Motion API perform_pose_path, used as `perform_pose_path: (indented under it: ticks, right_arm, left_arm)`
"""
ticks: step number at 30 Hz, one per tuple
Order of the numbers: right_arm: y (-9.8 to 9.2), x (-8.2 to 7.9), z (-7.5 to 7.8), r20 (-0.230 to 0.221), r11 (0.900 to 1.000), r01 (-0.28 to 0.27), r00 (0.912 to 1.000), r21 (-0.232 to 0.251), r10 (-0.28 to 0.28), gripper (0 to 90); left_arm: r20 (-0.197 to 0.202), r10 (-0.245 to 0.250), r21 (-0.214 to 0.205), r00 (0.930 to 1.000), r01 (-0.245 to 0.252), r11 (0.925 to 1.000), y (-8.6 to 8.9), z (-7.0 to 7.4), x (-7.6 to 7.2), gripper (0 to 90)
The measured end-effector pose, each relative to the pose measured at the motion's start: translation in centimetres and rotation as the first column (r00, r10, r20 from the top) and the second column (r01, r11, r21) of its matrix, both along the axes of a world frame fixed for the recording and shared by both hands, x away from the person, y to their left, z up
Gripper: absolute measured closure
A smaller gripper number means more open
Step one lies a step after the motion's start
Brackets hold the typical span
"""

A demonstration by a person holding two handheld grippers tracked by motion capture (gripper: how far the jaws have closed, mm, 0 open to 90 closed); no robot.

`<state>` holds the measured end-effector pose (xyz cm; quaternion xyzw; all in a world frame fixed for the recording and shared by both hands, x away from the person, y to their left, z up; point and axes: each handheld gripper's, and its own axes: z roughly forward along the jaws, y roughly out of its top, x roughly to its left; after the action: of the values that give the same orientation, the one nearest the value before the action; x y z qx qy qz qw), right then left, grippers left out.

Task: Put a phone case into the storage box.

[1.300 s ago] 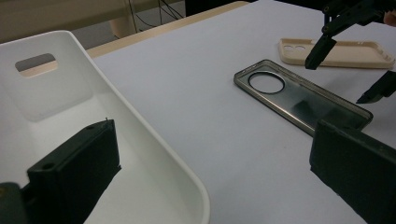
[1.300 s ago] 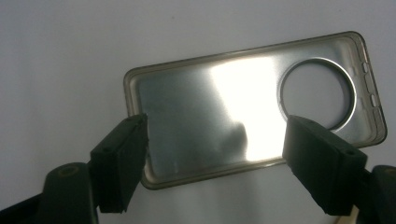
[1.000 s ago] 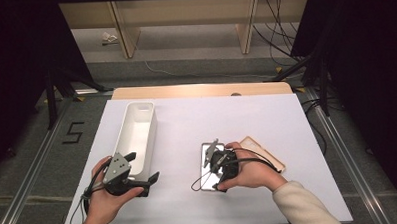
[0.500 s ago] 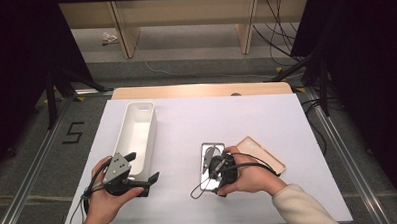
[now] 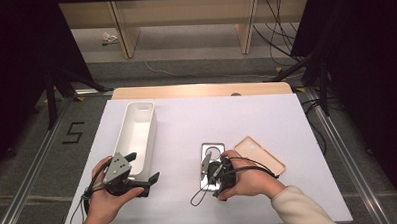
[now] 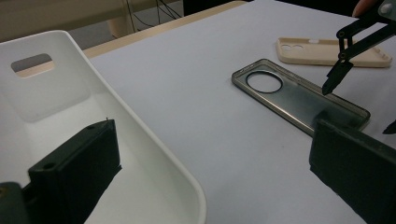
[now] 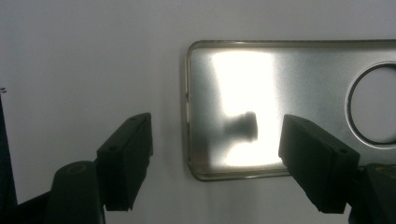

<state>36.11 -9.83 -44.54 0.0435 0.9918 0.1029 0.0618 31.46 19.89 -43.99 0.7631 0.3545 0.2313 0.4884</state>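
Observation:
A clear grey phone case (image 5: 212, 150) with a round camera hole lies flat on the white table (image 5: 227, 121). Just to its right lies a beige phone case (image 5: 259, 155). My right gripper (image 5: 209, 169) hangs open over the clear case's near end. In the right gripper view the right gripper (image 7: 215, 140) straddles the short edge of the clear case (image 7: 280, 88), one jaw over bare table and one over the case. My left gripper (image 5: 144, 167) is open and holds nothing, beside the near end of a long white bin (image 5: 137, 131). The left gripper (image 6: 215, 135) has one jaw inside the bin (image 6: 56, 93).
The left gripper view shows the clear case (image 6: 299, 95), the beige case (image 6: 327, 50) and a finger of the right gripper (image 6: 335, 77) above them. A wooden strip (image 5: 201, 90) borders the table's far edge. Cables lie on the floor beyond.
My right gripper has shifted slightly toward the near end of the clear case. The left gripper and both cases have stayed put.

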Motion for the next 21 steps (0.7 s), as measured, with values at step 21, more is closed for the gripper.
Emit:
perform_pose_path:
  ticks: [21]
  right_arm:
    - [1.2, 0.1, -0.8, 0.037, 0.9978, -0.026, 0.9989, -0.061, 0.029, 32.0]
  left_arm:
    - [0.0, -0.005, 0.0, 1.0, 0.005, 1.0, -0.1, 0.0, 0.0, 1.4]
